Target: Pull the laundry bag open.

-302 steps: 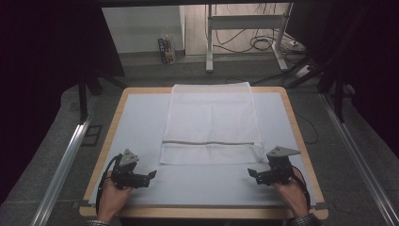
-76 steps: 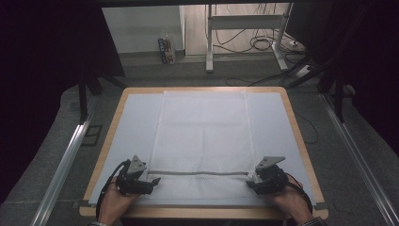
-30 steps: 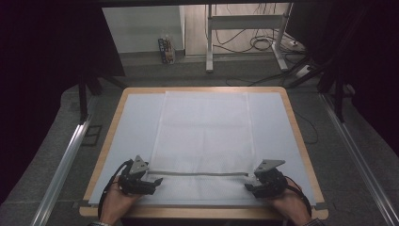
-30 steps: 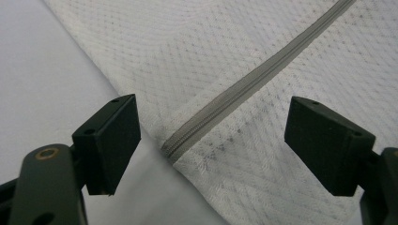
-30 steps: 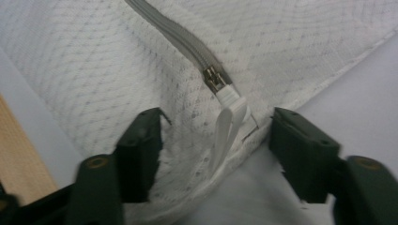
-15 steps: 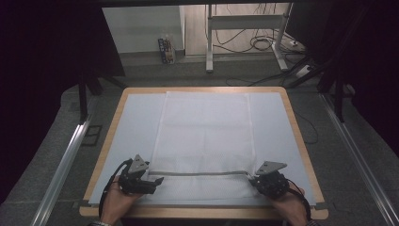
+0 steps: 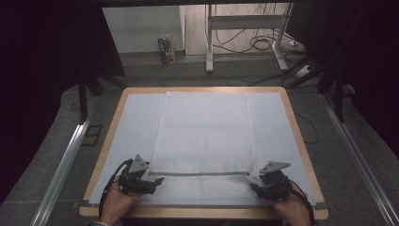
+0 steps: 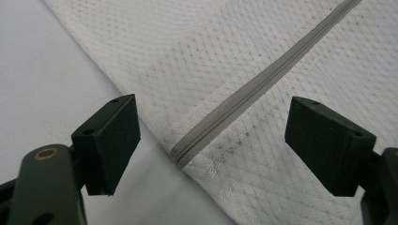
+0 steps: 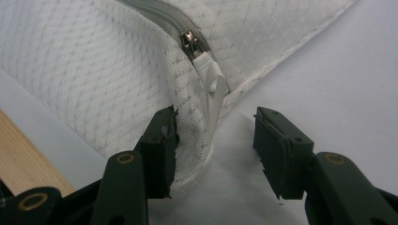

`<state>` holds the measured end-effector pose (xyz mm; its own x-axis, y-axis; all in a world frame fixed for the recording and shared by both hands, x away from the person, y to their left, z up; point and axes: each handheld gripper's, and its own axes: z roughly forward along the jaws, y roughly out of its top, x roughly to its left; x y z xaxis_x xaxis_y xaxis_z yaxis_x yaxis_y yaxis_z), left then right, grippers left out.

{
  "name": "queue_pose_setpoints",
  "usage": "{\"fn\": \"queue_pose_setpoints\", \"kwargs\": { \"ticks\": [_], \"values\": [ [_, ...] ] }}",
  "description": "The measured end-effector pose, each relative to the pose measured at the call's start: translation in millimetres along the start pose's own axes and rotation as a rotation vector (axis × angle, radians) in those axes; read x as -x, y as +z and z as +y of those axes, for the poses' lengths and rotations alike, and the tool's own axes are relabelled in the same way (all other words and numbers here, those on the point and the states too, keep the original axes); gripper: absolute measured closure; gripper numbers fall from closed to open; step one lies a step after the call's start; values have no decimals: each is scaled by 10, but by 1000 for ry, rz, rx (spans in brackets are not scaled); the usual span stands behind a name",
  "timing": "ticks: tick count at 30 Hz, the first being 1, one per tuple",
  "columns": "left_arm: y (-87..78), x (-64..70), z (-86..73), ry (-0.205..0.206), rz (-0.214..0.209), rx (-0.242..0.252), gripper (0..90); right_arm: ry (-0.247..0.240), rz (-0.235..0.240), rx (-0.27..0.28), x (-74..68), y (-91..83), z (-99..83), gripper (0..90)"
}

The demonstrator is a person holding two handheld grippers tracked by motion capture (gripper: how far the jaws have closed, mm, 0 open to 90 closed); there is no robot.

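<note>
Right gripper view: right gripper hovering with jaws apart around the white zipper pull at the mesh laundry bag edge, gripping nothing; left gripper gaping wide over the grey zipper end. Bag lying flat mid-table. Risking pinching mesh instead of pull, dragging and bunching fabric

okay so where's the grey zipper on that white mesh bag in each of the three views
High view: the grey zipper runs across the near part of the white mesh bag, between the two hand-held grippers.
Left gripper view: zipper end at the bag's edge, between the open jaws.
Right gripper view: upper left, ending at the metal slider.
Shared landmark: the bag's mesh.
</note>
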<state>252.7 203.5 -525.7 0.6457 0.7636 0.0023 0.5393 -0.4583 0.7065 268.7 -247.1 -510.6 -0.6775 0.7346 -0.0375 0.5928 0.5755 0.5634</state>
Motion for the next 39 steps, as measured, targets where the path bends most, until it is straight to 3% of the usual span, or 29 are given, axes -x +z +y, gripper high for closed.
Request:
{"fn": "queue_pose_setpoints", "kwargs": {
  "ticks": [3, 4, 7, 15, 16, 18, 21, 24, 29, 39],
  "values": [
    [0, 14, 10, 6, 0, -1, 183, -2, 37, 0, -38, -7, 4, 829],
    [-3, 15, 13, 3, -2, 3, 183, -3, 53, 0, -46, -7, 7, 869],
    [-16, 23, 43, -5, -10, 10, 183, -9, 60, 3, -43, -12, 7, 878],
    [26, 106, 284, 0, -66, 30, 158, -196, -7, 120, -146, -143, 33, 878],
    [78, 140, 411, -1, -97, 18, 139, -226, -22, 134, -159, -156, 31, 878],
    [125, 169, 512, 5, -129, 17, 119, -245, -36, 149, -172, -170, 32, 878],
    [228, 244, 717, 22, -193, 29, 75, -252, -46, 172, -184, -201, 37, 878],
    [365, 339, 957, 51, -229, 35, 43, -241, -39, 170, -182, -199, 36, 878],
    [636, 530, 1324, 81, -270, 47, 63, -236, -29, 164, -171, -193, 35, 877],
    [1089, 1010, 1862, 234, -333, 40, 65, -244, -28, 160, -165, -193, 35, 876]
  ]
}}
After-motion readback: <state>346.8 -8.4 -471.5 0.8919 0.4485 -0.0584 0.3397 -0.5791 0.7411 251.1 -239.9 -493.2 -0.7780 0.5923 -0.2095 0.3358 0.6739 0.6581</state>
